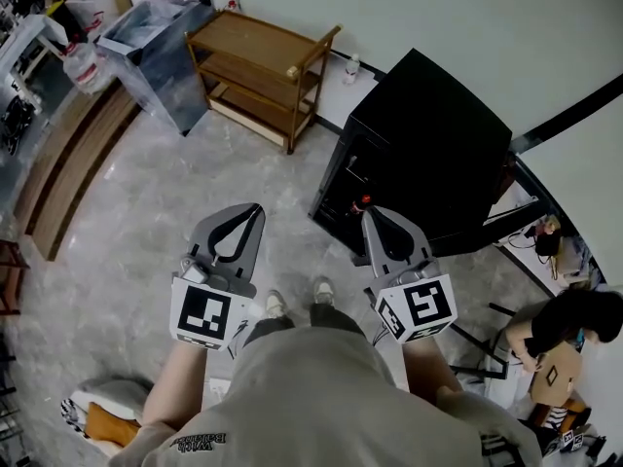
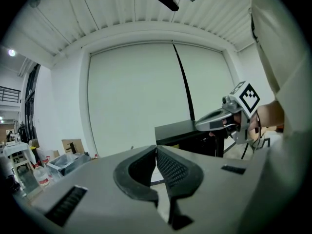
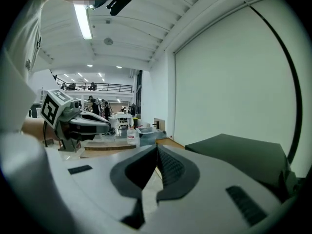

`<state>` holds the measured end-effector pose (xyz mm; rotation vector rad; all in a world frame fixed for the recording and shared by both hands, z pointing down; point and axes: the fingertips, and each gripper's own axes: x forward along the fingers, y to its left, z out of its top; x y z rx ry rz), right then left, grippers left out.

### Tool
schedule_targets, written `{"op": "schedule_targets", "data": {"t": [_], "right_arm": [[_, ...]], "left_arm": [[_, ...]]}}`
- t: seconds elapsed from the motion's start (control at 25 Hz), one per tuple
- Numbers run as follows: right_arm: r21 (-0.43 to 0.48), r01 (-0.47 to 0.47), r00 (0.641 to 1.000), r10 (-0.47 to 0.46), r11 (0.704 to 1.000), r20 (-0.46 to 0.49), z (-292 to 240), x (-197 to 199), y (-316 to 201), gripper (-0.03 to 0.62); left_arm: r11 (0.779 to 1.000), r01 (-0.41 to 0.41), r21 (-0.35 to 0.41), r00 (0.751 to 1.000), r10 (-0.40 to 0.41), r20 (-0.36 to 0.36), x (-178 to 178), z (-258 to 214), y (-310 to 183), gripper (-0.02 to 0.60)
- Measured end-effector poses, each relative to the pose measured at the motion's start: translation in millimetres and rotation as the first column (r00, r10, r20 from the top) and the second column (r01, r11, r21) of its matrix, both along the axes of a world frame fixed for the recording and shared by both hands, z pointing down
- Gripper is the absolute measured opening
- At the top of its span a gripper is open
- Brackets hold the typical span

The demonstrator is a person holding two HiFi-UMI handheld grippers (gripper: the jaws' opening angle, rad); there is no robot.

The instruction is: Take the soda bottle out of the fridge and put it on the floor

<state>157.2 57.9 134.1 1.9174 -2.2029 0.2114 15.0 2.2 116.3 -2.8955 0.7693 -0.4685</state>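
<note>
Grey stone floor (image 1: 127,261) fills the head view. The black fridge (image 1: 428,134) stands just ahead of the right gripper (image 1: 371,214), with the left gripper (image 1: 256,207) alongside and further from the fridge. Only this view shows the fridge front, where a small red item (image 1: 366,201) is too small to identify as the soda bottle; its axis is unreadable. Left gripper view: jaws fully together, nothing between them. Right gripper view: jaws fully together, empty, with the fridge top to their right.
</note>
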Motion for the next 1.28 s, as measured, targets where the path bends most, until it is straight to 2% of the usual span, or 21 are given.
{"op": "schedule_targets", "data": {"t": [0.16,0.28,0.32,0.4,0.6,0.84,0.96,1.12,1.28], "right_arm": [[-0.015,0.017,0.998,-0.018,1.000,-0.053,22.9,19.7,-13.6,-0.003],[-0.072,0.016,0.999,-0.019,0.997,-0.031,51.7,31.8,-22.7,0.000],[-0.096,0.013,1.000,-0.015,0.995,-0.023,64.3,36.3,-26.0,0.018],[-0.143,0.002,1.000,-0.005,0.990,-0.018,90.9,45.9,-33.2,0.101],[-0.234,-0.043,0.999,0.036,0.971,-0.032,156.1,75.0,-54.1,0.121],[-0.347,-0.133,0.991,0.133,0.928,-0.026,246.8,109.8,-71.2,0.126],[-0.388,-0.159,0.987,0.139,0.908,-0.080,282.0,117.4,-82.1,0.135],[-0.438,-0.188,0.982,0.162,0.879,-0.098,329.5,126.6,-94.3,0.135],[-0.476,-0.249,0.967,0.243,0.843,-0.076,369.9,144.4,-97.9,0.135]], "left_arm": [[1.000,0.012,0.026,0.999,-0.013,0.044,20.6,12.1,-10.8,0.008],[1.000,0.011,0.021,0.999,-0.012,0.039,38.0,27.2,-16.3,0.008],[1.000,0.010,0.011,0.999,-0.010,0.038,43.6,33.2,-18.9,0.008],[1.000,0.008,-0.001,0.999,-0.008,0.053,54.9,46.8,-25.5,0.006],[0.997,0.025,-0.073,0.997,-0.020,0.072,78.7,88.1,-48.3,0.006],[0.990,0.038,-0.139,0.994,-0.023,0.107,99.1,138.8,-68.2,0.008],[0.984,0.024,-0.179,0.992,-0.001,0.123,109.8,160.2,-73.3,0.008],[0.977,0.016,-0.211,0.990,0.014,0.140,121.1,189.2,-78.7,0.008],[0.967,0.002,-0.255,0.989,0.036,0.143,133.3,220.8,-82.0,0.007]]}}
